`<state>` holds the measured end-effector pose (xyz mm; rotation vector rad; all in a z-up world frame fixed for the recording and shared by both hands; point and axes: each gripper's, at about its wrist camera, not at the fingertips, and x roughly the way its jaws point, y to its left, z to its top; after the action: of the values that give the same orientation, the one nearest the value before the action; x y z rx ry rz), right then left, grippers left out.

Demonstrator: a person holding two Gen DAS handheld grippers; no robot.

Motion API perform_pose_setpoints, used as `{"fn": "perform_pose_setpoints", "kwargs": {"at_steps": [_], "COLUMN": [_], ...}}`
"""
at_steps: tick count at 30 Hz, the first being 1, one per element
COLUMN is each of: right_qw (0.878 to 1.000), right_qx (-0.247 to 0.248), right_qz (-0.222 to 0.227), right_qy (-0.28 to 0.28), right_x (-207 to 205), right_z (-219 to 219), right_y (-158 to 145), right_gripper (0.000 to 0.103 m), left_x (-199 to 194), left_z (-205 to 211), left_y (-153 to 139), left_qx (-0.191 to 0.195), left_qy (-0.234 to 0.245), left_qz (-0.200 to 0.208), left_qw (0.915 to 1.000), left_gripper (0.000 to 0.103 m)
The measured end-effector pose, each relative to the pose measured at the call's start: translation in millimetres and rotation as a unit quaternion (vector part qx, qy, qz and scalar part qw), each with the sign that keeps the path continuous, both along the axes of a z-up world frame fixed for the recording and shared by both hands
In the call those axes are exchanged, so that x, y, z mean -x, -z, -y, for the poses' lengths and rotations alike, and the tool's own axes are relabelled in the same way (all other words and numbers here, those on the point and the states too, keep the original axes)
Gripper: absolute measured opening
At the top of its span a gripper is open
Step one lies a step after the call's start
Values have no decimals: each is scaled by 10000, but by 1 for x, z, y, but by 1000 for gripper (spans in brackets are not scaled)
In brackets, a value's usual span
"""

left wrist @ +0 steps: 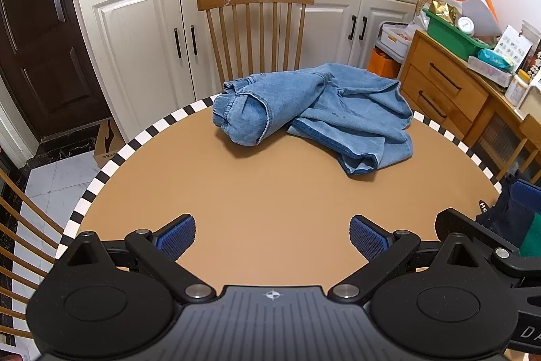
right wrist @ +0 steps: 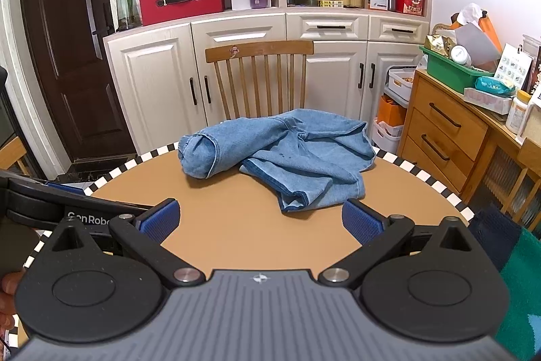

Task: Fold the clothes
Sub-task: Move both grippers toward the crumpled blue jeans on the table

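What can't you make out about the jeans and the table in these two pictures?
- Jeans: crumpled in both views; folds hide the waistband, and how the legs run.
- Table: the near edge is covered by each tool's body; the far edge lies under the jeans.
- Chair: seat hidden behind table and jeans.
- Left tool and right tool: both open and empty.

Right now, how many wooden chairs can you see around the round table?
3: one spindle-back chair behind the table's far edge, one chair at the left side, one chair at the right, partly hidden. Others may be out of view.
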<state>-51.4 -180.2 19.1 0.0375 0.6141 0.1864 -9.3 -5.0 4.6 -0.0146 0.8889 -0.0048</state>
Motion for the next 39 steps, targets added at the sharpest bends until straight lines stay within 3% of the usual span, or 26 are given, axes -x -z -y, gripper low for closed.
{"fn": "perform_pose_setpoints", "kwargs": {"at_steps": [20, 25, 31, 33, 36, 39], "right_qw": [9999, 9990, 9957, 9866, 9601, 9350], "right_qx": [107, 381, 577, 1097, 1969, 2552], "right_qz": [-79, -31, 503, 701, 925, 948], "right_qy": [-110, -214, -517, -984, -1760, -2273], "right_x": [-20, -40, -84, -100, -130, -165], "right_z": [2, -1, -9, -23, -52, -82], "right_y": [14, 24, 44, 57, 74, 84], "right_gripper": [102, 102, 102, 100, 92, 90], "left_x": [-19, -34, -44, -44, -46, -57], "left_z": [-5, -15, -45, -57, -75, -91], "left_y": [17, 30, 49, 56, 69, 81], "left_qx": [4, 18, -80, 54, 377, 672], "left_qy": [-69, -138, -252, -293, -302, -340], "left_qz": [-189, -270, -170, -163, -109, -99], "left_qw": [9998, 9995, 9995, 9994, 9988, 9971], "left_gripper": [100, 100, 100, 100, 97, 83]}}
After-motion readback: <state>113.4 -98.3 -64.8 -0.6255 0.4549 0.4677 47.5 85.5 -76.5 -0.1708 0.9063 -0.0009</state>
